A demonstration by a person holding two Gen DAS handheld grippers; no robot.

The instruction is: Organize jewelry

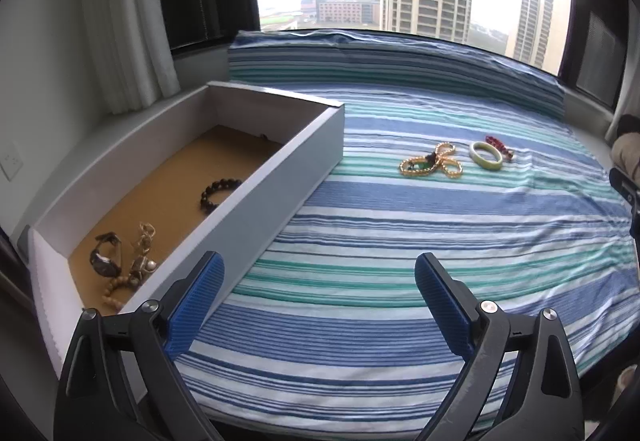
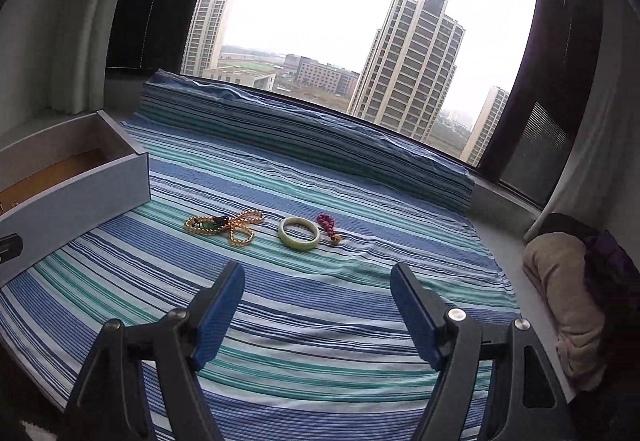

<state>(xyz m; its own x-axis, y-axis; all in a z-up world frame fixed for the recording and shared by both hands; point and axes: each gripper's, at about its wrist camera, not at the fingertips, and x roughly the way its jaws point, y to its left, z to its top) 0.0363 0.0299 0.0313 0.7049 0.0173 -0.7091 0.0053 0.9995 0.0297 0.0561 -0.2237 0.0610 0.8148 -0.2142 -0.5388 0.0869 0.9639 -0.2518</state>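
Observation:
A gold bead necklace, a pale green bangle and a red bead bracelet lie in a row on the striped cloth. A grey box with a brown floor stands at the left. It holds a dark bead bracelet, a watch and gold pieces. My left gripper is open and empty, beside the box's near corner. My right gripper is open and empty, short of the bangle.
The blue, green and white striped cloth covers a window seat. A window runs along the back. A white curtain hangs at the left. A beige and dark bundle lies at the right edge.

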